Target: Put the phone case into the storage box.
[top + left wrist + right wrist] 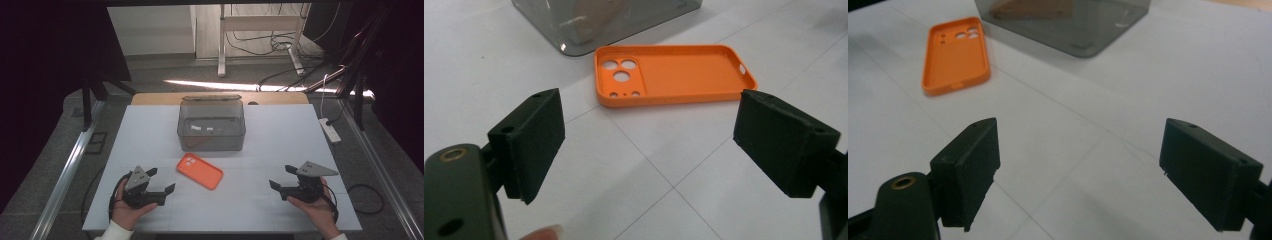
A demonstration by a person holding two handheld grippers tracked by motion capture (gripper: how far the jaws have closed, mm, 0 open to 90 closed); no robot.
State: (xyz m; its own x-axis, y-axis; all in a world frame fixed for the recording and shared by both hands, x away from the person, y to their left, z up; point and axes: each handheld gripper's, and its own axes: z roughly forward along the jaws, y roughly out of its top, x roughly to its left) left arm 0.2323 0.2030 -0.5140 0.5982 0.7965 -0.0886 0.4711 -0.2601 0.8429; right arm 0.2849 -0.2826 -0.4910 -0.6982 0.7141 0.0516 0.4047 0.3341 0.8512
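Our left gripper (159, 186) sits at the lower left of the high view, jaws spread and empty; our right gripper (281, 178) at the lower right is likewise released. The orange phone case (199, 171) lies flat, hollow side up, just below centre, near the smoky plastic box (211, 126) above it. We judge the shallow rim risky: jaws closing on it may skid the case across the white table (280, 135). The left gripper view shows the camera cut-outs (621, 70), which are tiny from above.
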